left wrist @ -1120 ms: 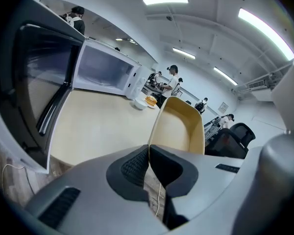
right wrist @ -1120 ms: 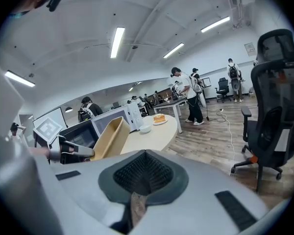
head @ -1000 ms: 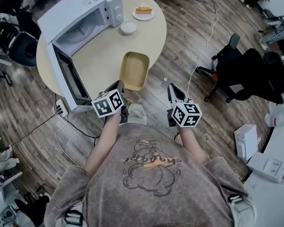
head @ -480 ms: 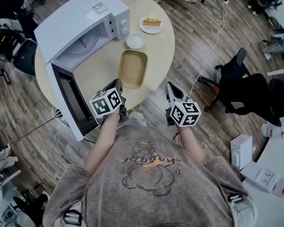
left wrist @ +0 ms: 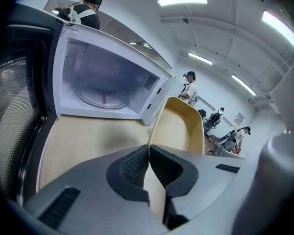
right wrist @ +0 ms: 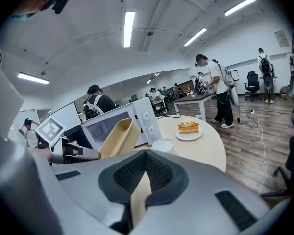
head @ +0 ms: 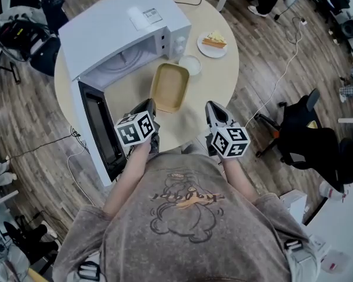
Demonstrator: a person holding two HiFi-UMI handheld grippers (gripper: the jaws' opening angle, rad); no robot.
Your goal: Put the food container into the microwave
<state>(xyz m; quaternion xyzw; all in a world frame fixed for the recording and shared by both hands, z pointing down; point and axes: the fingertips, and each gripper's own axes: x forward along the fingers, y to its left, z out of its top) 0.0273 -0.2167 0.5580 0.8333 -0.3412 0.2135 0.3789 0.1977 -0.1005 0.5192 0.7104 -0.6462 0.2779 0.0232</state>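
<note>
Mottled grey-brown T-shirt (head: 159, 245), cartoon print (head: 185, 207)

Microwave (head: 115, 37) label (too small to read), food container (left wrist: 179, 126) near end behind left claw (left wrist: 149, 155)

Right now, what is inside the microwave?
Only the glass turntable shows inside the microwave, with nothing on it. The door stands open. In the head view, its top covers the cavity's back.
</note>
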